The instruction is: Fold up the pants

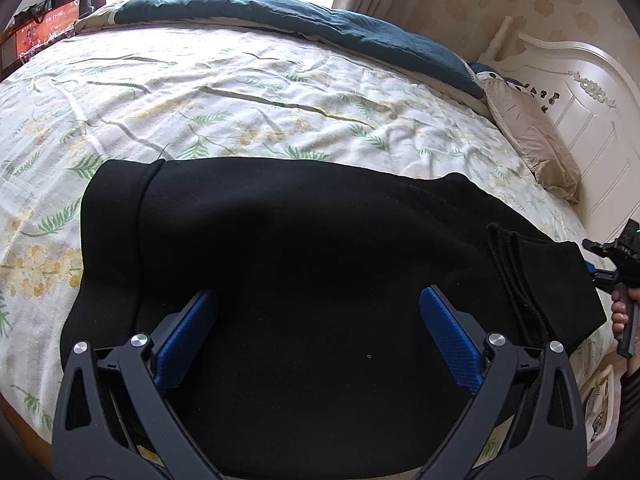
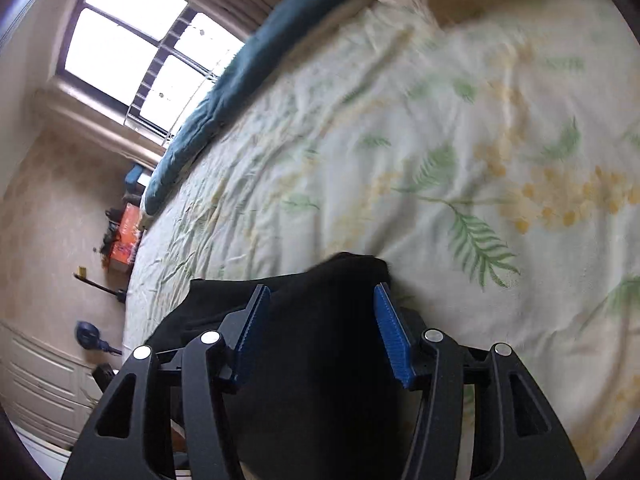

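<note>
- Hovering wide apart, my left claw (image 1: pixel 318 336) hangs over the black pants (image 1: pixel 312 248) on the floral bed (image 1: pixel 240 92).
- My right claw (image 2: pixel 320 332) gapes, pants cloth between its fingers.

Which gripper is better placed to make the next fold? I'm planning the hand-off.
Probably the right gripper: its open blue pads straddle a raised end of the black fabric pants. The left gripper hovers open above their flat middle, no edge between its fingers.
</note>
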`<control>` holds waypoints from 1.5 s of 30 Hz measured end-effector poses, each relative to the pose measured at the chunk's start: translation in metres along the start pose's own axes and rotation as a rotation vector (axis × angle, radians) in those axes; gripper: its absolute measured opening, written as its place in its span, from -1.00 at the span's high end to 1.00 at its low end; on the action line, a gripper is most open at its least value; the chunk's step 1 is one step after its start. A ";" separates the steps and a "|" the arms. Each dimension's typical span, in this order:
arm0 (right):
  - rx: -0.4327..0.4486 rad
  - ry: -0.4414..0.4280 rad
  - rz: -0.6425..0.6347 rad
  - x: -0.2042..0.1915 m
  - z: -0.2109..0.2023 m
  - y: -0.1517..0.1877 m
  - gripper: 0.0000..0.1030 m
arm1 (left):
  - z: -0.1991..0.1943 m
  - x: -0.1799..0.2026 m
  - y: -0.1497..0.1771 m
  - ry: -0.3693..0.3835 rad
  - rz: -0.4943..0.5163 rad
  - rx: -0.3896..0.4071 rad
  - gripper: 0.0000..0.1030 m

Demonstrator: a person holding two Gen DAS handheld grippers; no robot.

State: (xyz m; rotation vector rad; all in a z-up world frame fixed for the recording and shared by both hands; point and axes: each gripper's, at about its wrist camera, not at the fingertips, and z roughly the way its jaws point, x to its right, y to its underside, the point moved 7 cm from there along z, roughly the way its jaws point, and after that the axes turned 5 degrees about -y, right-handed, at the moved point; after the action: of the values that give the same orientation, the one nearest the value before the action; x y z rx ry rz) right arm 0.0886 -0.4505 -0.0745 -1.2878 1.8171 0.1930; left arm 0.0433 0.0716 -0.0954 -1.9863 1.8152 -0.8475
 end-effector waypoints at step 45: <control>-0.327 -0.384 -0.100 -0.137 0.122 0.145 0.10 | 0.002 -0.006 -0.003 0.026 -0.001 -0.002 -0.95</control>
State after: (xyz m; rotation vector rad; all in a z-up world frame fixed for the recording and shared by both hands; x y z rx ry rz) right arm 0.0481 -0.2216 -0.0985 -1.4456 1.4271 0.6574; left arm 0.0469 0.0778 -0.0963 -1.9866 1.8303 -0.8763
